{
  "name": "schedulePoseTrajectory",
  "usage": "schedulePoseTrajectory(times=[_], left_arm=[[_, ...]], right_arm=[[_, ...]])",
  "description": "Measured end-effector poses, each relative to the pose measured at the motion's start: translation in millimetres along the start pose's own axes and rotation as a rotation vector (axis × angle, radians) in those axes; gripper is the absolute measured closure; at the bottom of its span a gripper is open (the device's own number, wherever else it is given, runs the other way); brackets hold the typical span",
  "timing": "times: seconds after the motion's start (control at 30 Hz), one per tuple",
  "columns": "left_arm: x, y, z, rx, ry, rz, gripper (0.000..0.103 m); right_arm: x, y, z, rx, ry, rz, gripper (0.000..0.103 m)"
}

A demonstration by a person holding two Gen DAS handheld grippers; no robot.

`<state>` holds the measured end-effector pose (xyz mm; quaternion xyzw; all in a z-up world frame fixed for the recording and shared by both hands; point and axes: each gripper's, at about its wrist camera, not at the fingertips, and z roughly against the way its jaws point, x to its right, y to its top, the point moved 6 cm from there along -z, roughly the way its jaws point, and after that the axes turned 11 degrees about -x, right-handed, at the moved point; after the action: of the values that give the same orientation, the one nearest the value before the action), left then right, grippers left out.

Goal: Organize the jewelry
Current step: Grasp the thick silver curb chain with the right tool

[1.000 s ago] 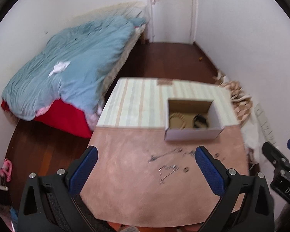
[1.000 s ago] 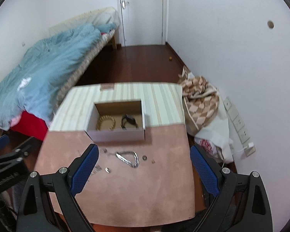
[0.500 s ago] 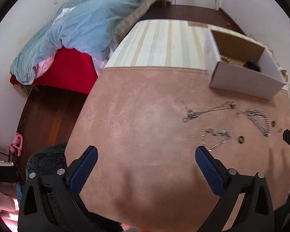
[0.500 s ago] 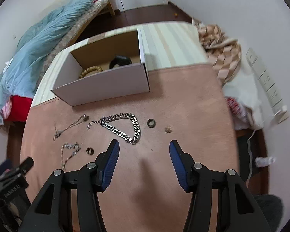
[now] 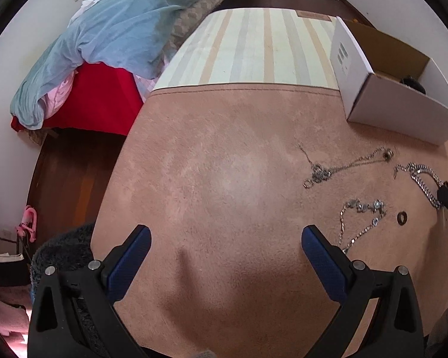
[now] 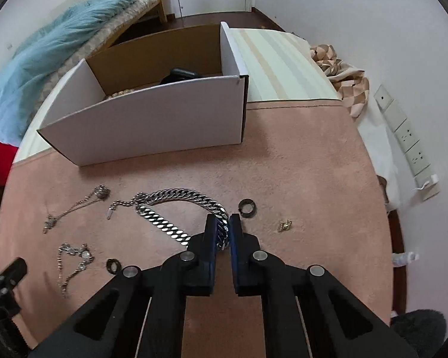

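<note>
Right claw [image 6: 223, 229]: a second ago it hung high over the counter with its pads wide apart — now it is low, its jaws closing on the bend of the thick chain [image 6: 176, 205], whose links sit between the blue pads.
Thick chain: lying on the pink cloth [image 6: 298, 155] in front of the white box [image 6: 152, 125], looped, one end trailing left.
Left claw [image 5: 225, 253]: pads as wide apart as before, nothing between them; it has dropped close to bare cloth, left of the jewelry.
Thin necklaces: one [image 5: 343, 164] nearer the box, one [image 5: 358, 217] nearer the left claw, both flat on the cloth — unmoved.
Dark rings: one [image 6: 247, 207] just right of the thick chain, another [image 6: 113, 265] beside the lower necklace.
Small gold piece [image 6: 284, 225]: right of the ring, apart from it.
Box: open, with beads and a dark item inside.
</note>
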<state>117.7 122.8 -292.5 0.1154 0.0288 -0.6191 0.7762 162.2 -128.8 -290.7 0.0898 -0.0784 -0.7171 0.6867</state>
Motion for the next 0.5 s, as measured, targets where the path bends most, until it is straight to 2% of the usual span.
schedulePoseTrajectory(times=[0.13,0.27,0.5], left_arm=[[11,-2,6,0.017,-0.020,-0.042,0.000],[34,-3,12,0.024,-0.083,-0.097,0.001],[84,-1,17,0.032,-0.157,-0.199,0.001]], right_arm=[[10,-12,8,-0.021,0.060,-0.017,0.095],[30,-33,25,-0.016,0.090,-0.044,0.095],[61,-53,31,-0.016,0.086,-0.111,0.095]])
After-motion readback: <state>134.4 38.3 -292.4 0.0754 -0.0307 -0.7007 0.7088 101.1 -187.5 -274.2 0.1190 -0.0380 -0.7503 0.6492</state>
